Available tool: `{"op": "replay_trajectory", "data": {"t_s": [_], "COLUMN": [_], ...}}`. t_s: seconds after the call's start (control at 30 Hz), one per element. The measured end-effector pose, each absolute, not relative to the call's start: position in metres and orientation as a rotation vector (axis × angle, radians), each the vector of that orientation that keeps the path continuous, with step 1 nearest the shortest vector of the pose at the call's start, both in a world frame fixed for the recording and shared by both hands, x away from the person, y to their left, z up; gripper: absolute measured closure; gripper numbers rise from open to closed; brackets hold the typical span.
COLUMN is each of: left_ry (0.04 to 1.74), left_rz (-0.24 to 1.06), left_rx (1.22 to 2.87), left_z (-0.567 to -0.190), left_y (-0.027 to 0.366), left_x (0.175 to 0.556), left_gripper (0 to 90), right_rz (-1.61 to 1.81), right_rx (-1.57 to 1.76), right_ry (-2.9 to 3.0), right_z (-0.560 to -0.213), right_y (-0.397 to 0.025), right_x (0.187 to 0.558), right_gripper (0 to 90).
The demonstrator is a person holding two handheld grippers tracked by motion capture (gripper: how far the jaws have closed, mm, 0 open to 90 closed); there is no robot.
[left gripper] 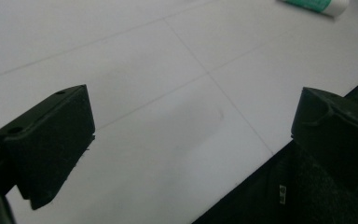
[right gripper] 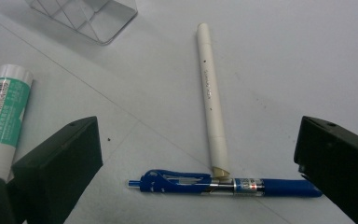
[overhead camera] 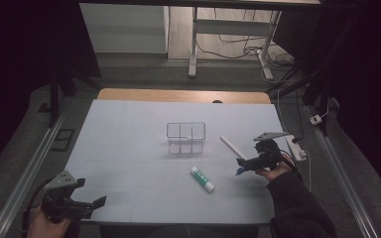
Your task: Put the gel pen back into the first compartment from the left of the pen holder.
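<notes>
A blue click pen [right gripper: 223,184] lies flat on the white mat, and my right gripper [right gripper: 198,140] stands open just over it, one jaw at each end. A white pen [right gripper: 211,98] lies beyond, its near tip touching the blue pen's barrel. In the high view the right gripper [overhead camera: 243,164] is right of centre, with the blue pen [overhead camera: 239,171] at its tips and the white pen [overhead camera: 233,147] just behind. My left gripper [overhead camera: 92,192] hovers open and holds nothing at the mat's front left corner. Bare mat lies between the jaws of the left gripper [left gripper: 193,112].
A clear divided plastic box [overhead camera: 186,137] stands at the mat's centre. A green-and-white glue stick [overhead camera: 202,179] lies in front of it, left of the blue pen. A white power strip [overhead camera: 295,148] sits off the mat's right edge. The mat's front edge [left gripper: 242,182] runs beside the left gripper.
</notes>
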State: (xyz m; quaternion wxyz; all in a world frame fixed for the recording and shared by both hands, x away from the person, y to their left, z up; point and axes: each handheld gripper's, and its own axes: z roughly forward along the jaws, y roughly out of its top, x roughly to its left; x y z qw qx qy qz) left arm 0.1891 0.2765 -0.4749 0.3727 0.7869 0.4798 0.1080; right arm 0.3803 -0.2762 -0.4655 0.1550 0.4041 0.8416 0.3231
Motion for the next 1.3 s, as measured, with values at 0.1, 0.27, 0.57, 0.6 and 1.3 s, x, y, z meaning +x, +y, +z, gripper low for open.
{"op": "replay_trajectory", "data": {"t_s": [0.1, 0.27, 0.57, 0.6, 1.3], "left_ry": [1.227, 1.228, 1.227, 1.228, 1.223], "left_rz": [0.273, 0.265, 0.258, 0.255, 0.258], "left_rx": [2.019, 2.026, 2.041, 2.041, 2.057], "left_z": [-0.475, -0.475, -0.476, -0.476, -0.476], "left_y": [0.276, 0.276, 0.275, 0.275, 0.273], "left_x": [0.189, 0.19, 0.191, 0.191, 0.191], "left_gripper": [0.0, 0.0, 0.7, 0.9, 1.8], "right_rz": [0.928, 0.866, 0.748, 0.727, 0.641], "right_rx": [1.18, 1.124, 1.079, 1.076, 1.085], "right_ry": [2.436, 2.517, 2.639, 2.647, 2.706], "right_z": [-0.469, -0.474, -0.491, -0.493, -0.497], "right_y": [-0.273, -0.262, -0.249, -0.248, -0.27], "right_x": [0.382, 0.383, 0.394, 0.396, 0.374], "right_gripper": [4.1, 38.2, 83.6, 86.3, 89.4]}}
